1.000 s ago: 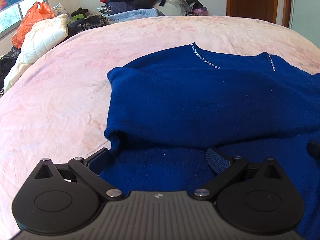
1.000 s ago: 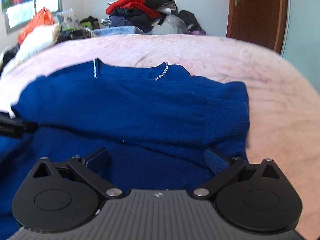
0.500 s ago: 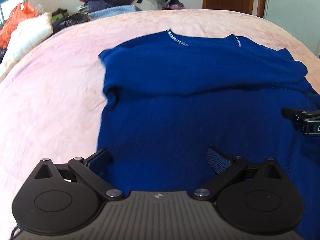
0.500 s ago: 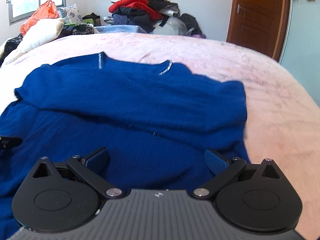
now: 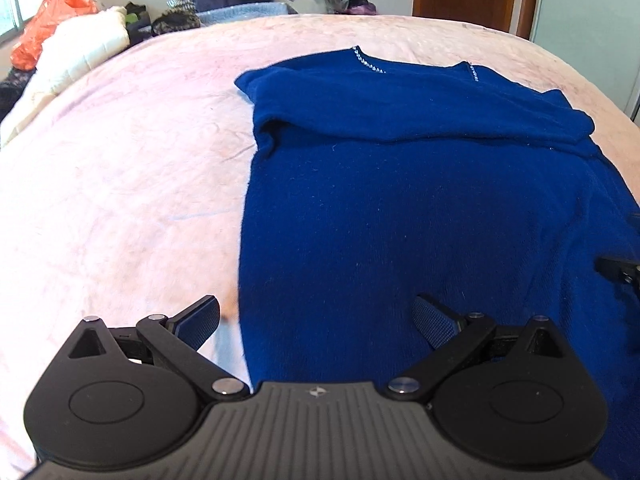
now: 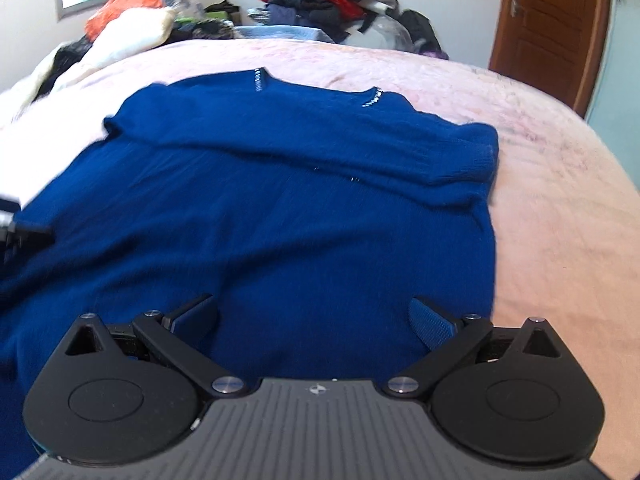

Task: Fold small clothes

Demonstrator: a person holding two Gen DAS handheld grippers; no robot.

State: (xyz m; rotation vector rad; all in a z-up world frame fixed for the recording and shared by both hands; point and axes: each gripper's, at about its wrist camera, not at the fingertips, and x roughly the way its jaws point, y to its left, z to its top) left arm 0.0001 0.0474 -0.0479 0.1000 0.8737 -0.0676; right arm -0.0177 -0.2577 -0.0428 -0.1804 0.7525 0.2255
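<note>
1. The blue sweater (image 5: 420,208) lies flat on the bed (image 5: 120,160), neckline at the far end, sleeves folded across the chest.
2. The left gripper (image 5: 316,316) hangs wide and empty over the near-left hem corner; the right gripper (image 6: 312,316), equally wide, sits over the near-right; both seem just short of cloth, though blur obscures this.

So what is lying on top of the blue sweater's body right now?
A folded-over band of the blue sweater itself, apparently its sleeves, lies across the chest below the neckline. What that band covers is hidden. Both grippers are open, holding nothing.

Sweater (image 5: 400,220) hem behind gripper body
</note>
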